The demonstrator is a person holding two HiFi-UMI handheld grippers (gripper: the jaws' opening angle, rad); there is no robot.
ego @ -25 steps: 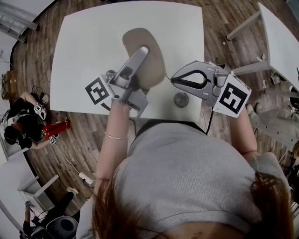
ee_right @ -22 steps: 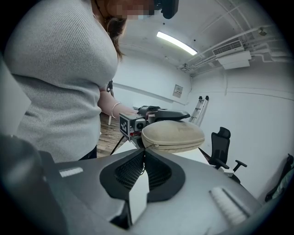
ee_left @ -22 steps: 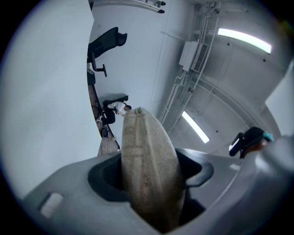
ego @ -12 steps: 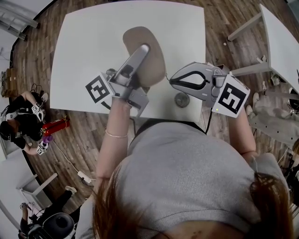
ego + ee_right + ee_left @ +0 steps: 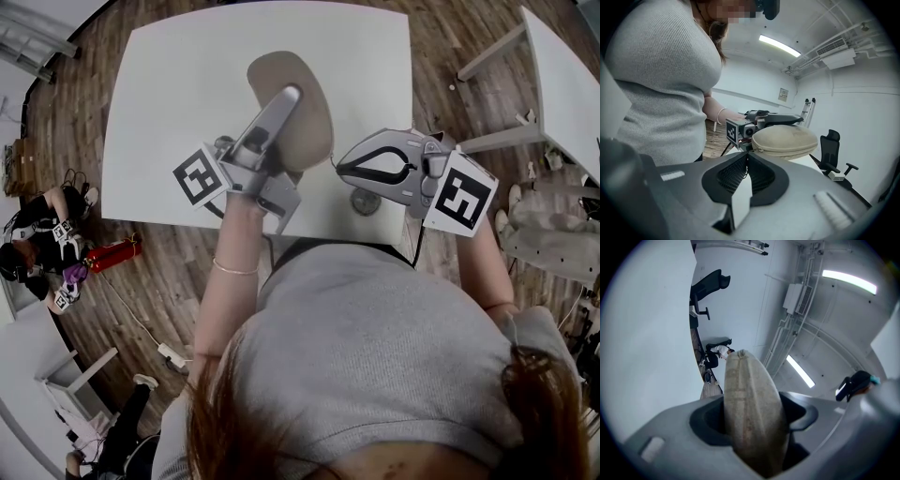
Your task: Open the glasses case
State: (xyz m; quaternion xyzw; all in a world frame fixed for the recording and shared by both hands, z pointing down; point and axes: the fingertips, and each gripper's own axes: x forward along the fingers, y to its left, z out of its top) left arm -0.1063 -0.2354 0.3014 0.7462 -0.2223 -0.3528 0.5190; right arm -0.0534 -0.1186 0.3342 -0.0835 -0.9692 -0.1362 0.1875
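A beige oval glasses case (image 5: 281,70) is held edge-on above the white table (image 5: 178,84). My left gripper (image 5: 292,98) is shut on it, one jaw lying over its top, the other hidden beneath. In the left gripper view the case (image 5: 752,413) fills the gap between both jaws of my left gripper (image 5: 754,427). My right gripper (image 5: 339,167) is shut, its tips at the case's near right edge, where a thin zipper pull cord runs to them. In the right gripper view the case (image 5: 785,138) lies just beyond the closed tips of my right gripper (image 5: 747,152), and the left gripper (image 5: 773,119) grips it from behind.
A small round grey object (image 5: 364,200) lies on the table under the right gripper. A second white table (image 5: 562,75) stands to the right. People crouch on the wooden floor at the left (image 5: 42,253). An office chair (image 5: 832,154) stands beyond the table.
My right gripper has edged slightly left toward the case. The left gripper and the case have stayed put. The people on the floor have shifted.
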